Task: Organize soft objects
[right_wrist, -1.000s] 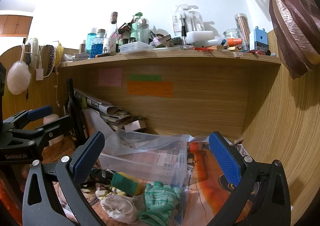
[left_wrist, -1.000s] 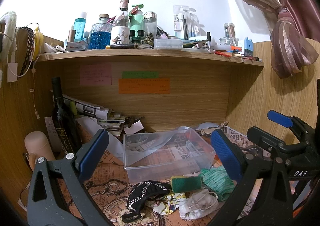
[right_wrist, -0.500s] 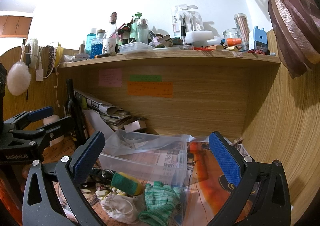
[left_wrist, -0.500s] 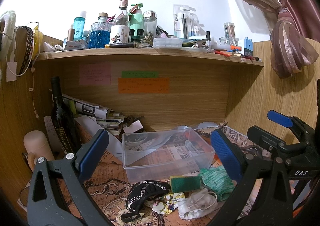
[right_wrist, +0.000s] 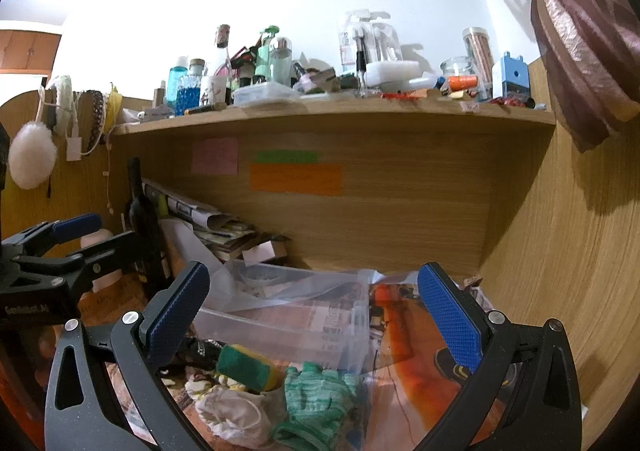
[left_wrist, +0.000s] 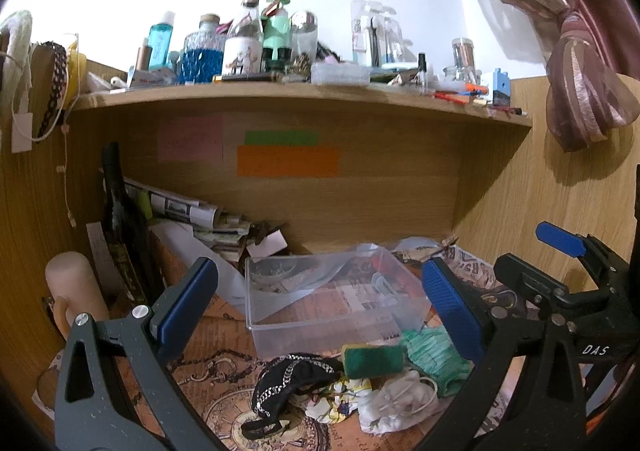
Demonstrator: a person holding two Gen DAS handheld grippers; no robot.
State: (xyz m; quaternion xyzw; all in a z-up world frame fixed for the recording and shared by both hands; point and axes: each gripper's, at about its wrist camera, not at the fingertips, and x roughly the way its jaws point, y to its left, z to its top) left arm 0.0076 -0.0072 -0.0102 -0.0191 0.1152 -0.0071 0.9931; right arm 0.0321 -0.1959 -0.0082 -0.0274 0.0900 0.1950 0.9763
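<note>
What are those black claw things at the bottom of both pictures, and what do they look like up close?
They are two handheld grippers. The left gripper and right gripper each have dark grey, speckled, triangular cut-out arms, silver screws and textured blue finger pads. White lettering, partly legible, marks each body when seen from the other camera.

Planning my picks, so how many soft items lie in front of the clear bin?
5: black mask leftmost, floral cloth, sponge nearest the clear bin, white cloth, green glove rightmost. More may hide underneath.

White "DAS" reads on the right tool [left_wrist: 568, 251] body, seen from left wrist cam. "GenRobot.AI", blurry, on the left tool [right_wrist: 80, 243] in right wrist cam. Sticky notes [left_wrist: 287, 161] on the back panel & newsprint under the clear bin [left_wrist: 332, 303]: too blurred to read.
</note>
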